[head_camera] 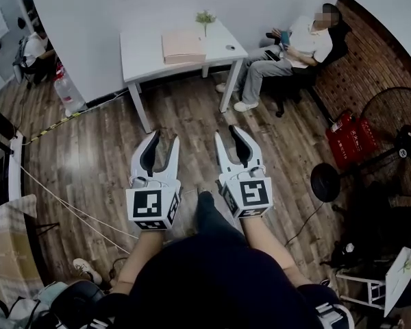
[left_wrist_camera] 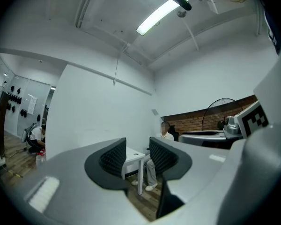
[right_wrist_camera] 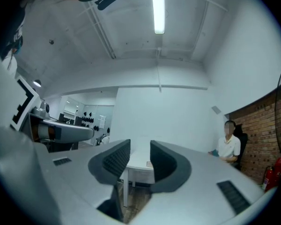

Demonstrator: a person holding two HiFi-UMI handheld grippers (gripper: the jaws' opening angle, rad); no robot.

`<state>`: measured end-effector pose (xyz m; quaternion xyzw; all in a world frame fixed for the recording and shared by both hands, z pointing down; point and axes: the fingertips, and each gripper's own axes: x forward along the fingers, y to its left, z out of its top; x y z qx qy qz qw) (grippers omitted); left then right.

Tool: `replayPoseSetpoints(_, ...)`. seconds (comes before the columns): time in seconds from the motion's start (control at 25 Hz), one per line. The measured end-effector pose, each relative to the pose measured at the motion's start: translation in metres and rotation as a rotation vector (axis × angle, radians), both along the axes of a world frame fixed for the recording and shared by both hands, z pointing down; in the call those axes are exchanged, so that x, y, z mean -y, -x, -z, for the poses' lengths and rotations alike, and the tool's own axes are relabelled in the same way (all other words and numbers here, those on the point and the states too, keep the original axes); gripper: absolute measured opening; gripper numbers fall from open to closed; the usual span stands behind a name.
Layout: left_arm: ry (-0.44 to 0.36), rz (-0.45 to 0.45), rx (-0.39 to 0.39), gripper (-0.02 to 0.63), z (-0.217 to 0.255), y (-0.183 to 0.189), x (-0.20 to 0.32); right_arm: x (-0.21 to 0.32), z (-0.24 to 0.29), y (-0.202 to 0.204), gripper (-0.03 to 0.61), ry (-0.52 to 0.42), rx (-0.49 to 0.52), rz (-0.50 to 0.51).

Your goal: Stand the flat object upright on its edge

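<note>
A flat pink object lies on a white table against the far wall. Both grippers are held over the wood floor, well short of the table and pointing toward it. The left gripper is open, with only floor showing in the gap between its fingers. The right gripper beside it is open too and holds nothing. In the left gripper view the left gripper frames the distant table. In the right gripper view the right gripper does the same with the table.
A small plant and a small dark item share the table. A person sits on a chair to its right. A standing fan and red boxes stand at right. A water bottle is at left.
</note>
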<state>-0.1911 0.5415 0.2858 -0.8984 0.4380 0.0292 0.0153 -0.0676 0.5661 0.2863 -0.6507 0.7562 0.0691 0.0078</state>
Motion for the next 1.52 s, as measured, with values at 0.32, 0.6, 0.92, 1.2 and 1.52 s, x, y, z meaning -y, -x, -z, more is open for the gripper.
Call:
replayPoseSetpoints(0.32,0.024,-0.029,-0.015,0.198,-0.003,-0.042,0.103,0.108,-0.004,-0.039,0.149,0.038,-0.009,0.036)
replayPoseSetpoints(0.6,0.023,-0.02,-0.069,0.199,-0.005,-0.08,0.206,0.219,-0.016,-0.076,0.16,0.09,0.003,0.086)
replayPoseSetpoints(0.92,0.071,0.03,-0.041,0.199,-0.02,-0.111,0.295,0.308,-0.037,-0.112,0.17,0.147,0.036,0.127)
replayPoseSetpoints(1.2,0.11,0.061,-0.053,0.199,-0.025,-0.129,0.342,0.362,-0.046,-0.133,0.172,0.193,0.055,0.168)
replayPoseSetpoints(1.52,0.086,0.088,-0.019,0.199,-0.022,-0.125,0.371,0.396,-0.051,-0.139,0.172,0.198,0.078,0.184)
